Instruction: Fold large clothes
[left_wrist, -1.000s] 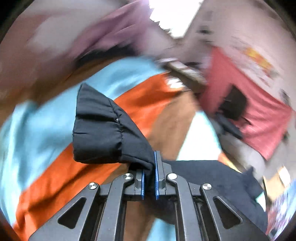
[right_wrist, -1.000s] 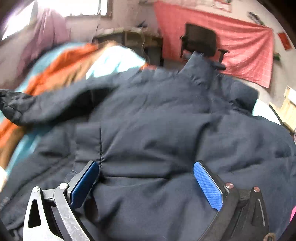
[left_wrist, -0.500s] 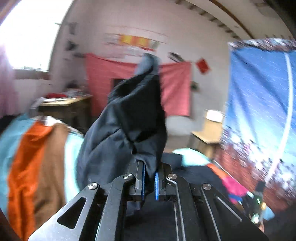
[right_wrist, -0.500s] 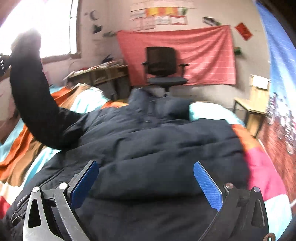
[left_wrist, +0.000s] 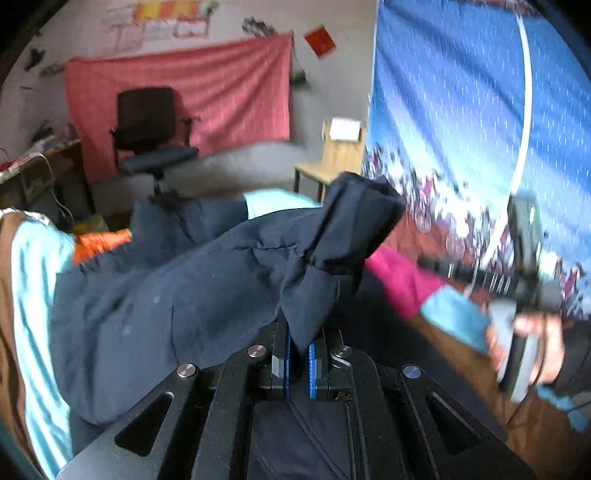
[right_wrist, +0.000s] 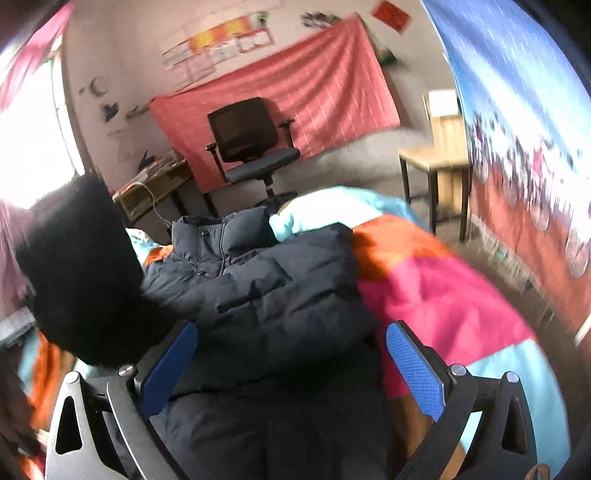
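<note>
The left gripper (left_wrist: 298, 360) pinched the jacket's (right_wrist: 266, 295) sleeve (left_wrist: 332, 236) above the jacket; the right gripper (right_wrist: 291, 369) gaped empty. Folding had barely begun.

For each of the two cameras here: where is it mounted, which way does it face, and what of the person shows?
Left wrist: on the left gripper, facing across the dark jacket toward the office chair; its jaws pinch the sleeve; the right hand shows.
Right wrist: on the right gripper, open above the jacket, facing the chair; no hand clearly visible.
Shared: jacket, chair, red wall cloth.
</note>
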